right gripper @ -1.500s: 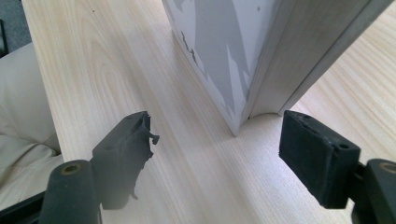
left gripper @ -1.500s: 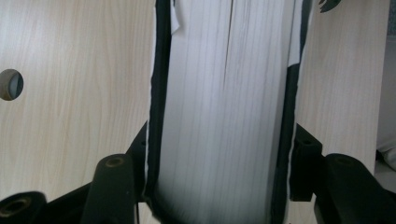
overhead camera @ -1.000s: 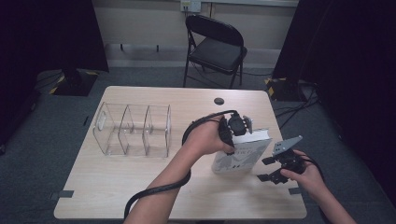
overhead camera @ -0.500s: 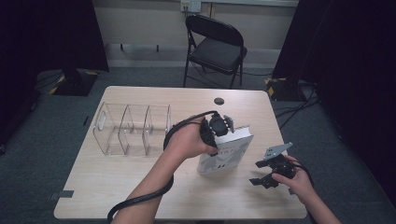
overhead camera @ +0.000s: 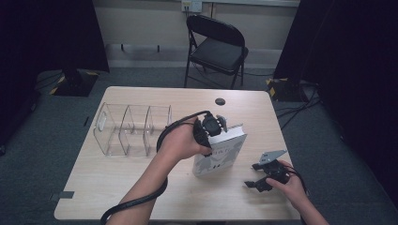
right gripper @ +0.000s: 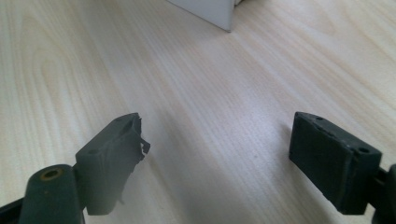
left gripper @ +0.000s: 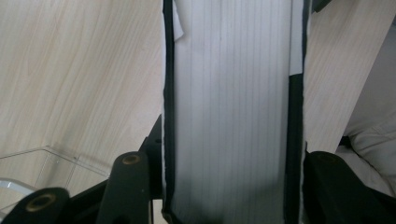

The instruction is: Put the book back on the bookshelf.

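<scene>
The clear organizer (overhead camera: 131, 129) stands on the left half of the wooden table (overhead camera: 117, 187), a see-through rack with three slots side by side, all of them bare. Its corner also shows in the left gripper view (left gripper: 42, 161), low and to the left of the jaws.

Just right of the organizer, the left hand (overhead camera: 180, 140) carries the left gripper (overhead camera: 211, 129). Its jaws are clamped on the top edge of a thick book (overhead camera: 220, 154), one jaw against each cover. In the left gripper view the book (left gripper: 233, 107) runs straight up between the two black jaws, with white page edges in the middle and a dark cover on either side. From above, the book stands tilted, its lower edge on the table and its grey printed cover facing the person. It is right of the organizer and apart from it, with the hand between them. The gripper's black cable (overhead camera: 141, 199) loops over the hand and trails back along the forearm.

Further right of the organizer, past the book, the right hand (overhead camera: 293, 185) holds the right gripper (overhead camera: 253, 183) low over the table near its front right corner. Its jaws have just been opening and now stand wide apart with nothing between them. In the right gripper view (right gripper: 217, 154) bare wood lies between the pads, and a corner of the book (right gripper: 210, 11) sits ahead at the top.

Beyond the table stands a black folding chair (overhead camera: 218, 47).
</scene>
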Action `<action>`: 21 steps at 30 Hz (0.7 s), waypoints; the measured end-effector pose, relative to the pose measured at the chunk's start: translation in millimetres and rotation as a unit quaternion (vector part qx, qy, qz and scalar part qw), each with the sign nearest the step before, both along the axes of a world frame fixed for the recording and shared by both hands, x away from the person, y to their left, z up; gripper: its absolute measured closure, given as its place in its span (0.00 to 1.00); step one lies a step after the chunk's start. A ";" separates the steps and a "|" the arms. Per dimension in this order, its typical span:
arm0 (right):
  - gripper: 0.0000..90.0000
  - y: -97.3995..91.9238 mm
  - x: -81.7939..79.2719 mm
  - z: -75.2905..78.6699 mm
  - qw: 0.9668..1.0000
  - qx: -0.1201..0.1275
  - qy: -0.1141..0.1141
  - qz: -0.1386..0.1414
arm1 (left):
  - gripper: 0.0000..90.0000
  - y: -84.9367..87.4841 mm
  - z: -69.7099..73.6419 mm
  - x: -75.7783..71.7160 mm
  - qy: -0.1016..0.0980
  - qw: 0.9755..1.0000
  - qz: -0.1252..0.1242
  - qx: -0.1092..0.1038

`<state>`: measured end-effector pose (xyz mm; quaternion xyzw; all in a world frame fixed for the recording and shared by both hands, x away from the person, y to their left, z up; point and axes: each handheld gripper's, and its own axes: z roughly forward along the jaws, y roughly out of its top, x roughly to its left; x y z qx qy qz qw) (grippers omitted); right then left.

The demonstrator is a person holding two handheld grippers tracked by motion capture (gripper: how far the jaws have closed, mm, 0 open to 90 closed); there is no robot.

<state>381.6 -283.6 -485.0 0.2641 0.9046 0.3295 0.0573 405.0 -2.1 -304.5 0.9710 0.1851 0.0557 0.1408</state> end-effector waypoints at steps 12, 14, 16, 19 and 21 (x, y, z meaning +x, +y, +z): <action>0.14 1.0 -6.4 -7.7 0.999 0.004 -0.046 -0.007 | 0.59 6.7 -0.6 -3.0 0.004 1.000 0.020 -0.002; 0.14 0.4 -7.2 -8.7 0.999 0.010 -0.048 -0.010 | 0.59 7.9 -0.4 -1.3 0.005 1.000 0.016 -0.002; 0.14 -1.0 -8.6 -10.3 0.998 0.017 -0.052 -0.014 | 0.58 8.2 -0.7 -1.2 0.010 1.000 0.024 -0.006; 0.14 -3.1 -10.2 -13.2 0.998 0.032 -0.061 -0.014 | 0.58 8.6 -0.6 -0.3 0.008 1.000 0.022 -0.004; 0.14 -4.4 -11.0 -15.0 0.997 0.041 -0.066 -0.015 | 0.58 8.2 -0.1 0.5 0.009 1.000 0.020 0.000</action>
